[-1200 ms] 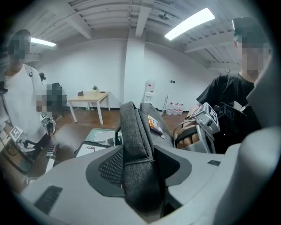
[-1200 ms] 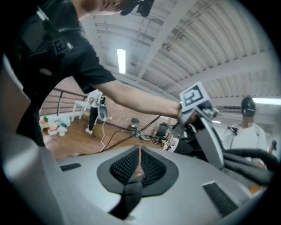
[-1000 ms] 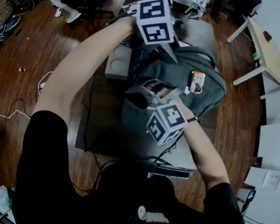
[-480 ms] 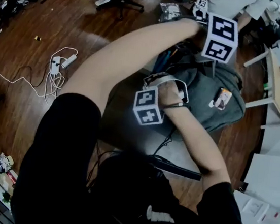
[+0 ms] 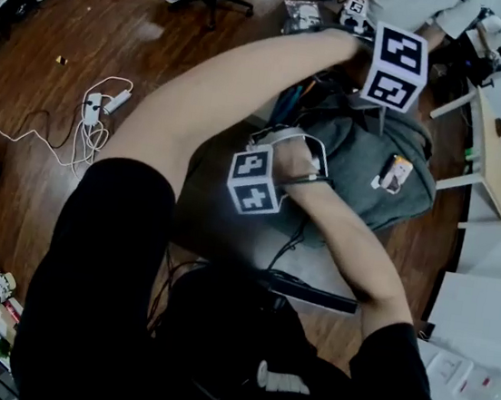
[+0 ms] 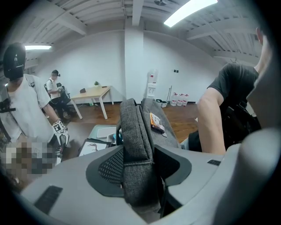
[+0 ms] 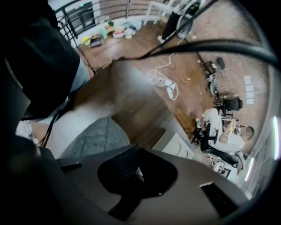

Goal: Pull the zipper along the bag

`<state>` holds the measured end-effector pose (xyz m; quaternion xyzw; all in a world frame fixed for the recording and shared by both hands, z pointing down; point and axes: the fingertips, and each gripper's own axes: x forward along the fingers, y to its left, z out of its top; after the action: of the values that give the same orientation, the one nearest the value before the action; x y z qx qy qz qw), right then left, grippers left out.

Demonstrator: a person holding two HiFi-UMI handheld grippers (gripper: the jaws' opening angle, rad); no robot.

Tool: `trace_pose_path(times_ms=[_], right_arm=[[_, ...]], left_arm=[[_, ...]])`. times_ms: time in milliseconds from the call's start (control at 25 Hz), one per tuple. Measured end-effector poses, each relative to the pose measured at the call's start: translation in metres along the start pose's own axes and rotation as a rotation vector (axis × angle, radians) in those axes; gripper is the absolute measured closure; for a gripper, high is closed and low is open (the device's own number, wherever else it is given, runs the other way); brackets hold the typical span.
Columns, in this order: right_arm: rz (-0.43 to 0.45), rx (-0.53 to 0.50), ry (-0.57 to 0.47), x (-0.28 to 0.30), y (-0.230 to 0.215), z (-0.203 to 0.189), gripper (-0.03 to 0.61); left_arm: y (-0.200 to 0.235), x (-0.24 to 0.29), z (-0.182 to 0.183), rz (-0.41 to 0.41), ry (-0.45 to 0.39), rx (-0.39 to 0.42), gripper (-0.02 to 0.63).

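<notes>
Nearest the camera, a black-sleeved right arm point(image 5: 352, 263) is seen reaching forward over a grey tabletop point(image 5: 218, 236). The right gripper point(image 7: 138, 173) is held steeply downward at the near, left end of the grey bag point(image 5: 357, 158). Its jaws have just been closing and are now brought fully together. A small pale sliver is visible where the pads meet, but what it is cannot be told. In the head view only this gripper's marker cube point(image 5: 255, 181) is clearly shown, with the hand behind it against the bag's opening.

The bag is laid on the tabletop, between the two grippers, and an orange tag point(image 5: 396, 174) is carried on its side.

Farther out, at the bag's far end, the left gripper point(image 6: 138, 169) is held at the end of the outstretched left arm. Its jaws are partly apart and clamped on a thick fold of the bag's grey fabric, which is raised upright between the pads.

Beyond the table, a wooden floor point(image 5: 58, 59) is seen, with a white power strip point(image 5: 93, 112) and coiled cable lying on it. A light wooden table point(image 6: 92, 92) and a person in a white shirt point(image 6: 22, 110) are shown farther off.
</notes>
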<state>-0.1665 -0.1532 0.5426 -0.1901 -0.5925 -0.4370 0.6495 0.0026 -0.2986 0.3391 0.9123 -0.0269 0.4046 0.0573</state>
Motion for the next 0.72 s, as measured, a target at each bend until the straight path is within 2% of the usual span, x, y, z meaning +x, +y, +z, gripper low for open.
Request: trace_pose_path(times_ms=[80,160,440,520,640,720], right_arm=[[-0.117,0.146,-0.156,-0.026,-0.018,0.009,0.571],[-0.202,0.283,-0.255,-0.050,-0.029,0.005,0.571],[-0.336,0.558,-0.427,-0.089,-0.030,-0.028,0.571],[-0.366,0.539,-0.404,-0.089,-0.029,-0.030,0.566],[-0.373,0.352,-0.243,-0.070,-0.021,-0.024,0.558],[-0.348,0.246,-0.172,-0.056,-0.017,-0.013,0.543]], left_arm=[[0.000,0.001,0.000,-0.009,-0.018,-0.007,0.416],[0.000,0.000,0.001,-0.020,-0.040,-0.016,0.416],[0.001,-0.001,0.004,-0.014,-0.046,-0.020,0.416],[0.000,-0.001,0.003,-0.020,-0.043,-0.022,0.416],[-0.001,-0.003,0.005,-0.020,-0.031,-0.014,0.416],[-0.004,-0.005,0.002,-0.015,-0.031,-0.018,0.416]])
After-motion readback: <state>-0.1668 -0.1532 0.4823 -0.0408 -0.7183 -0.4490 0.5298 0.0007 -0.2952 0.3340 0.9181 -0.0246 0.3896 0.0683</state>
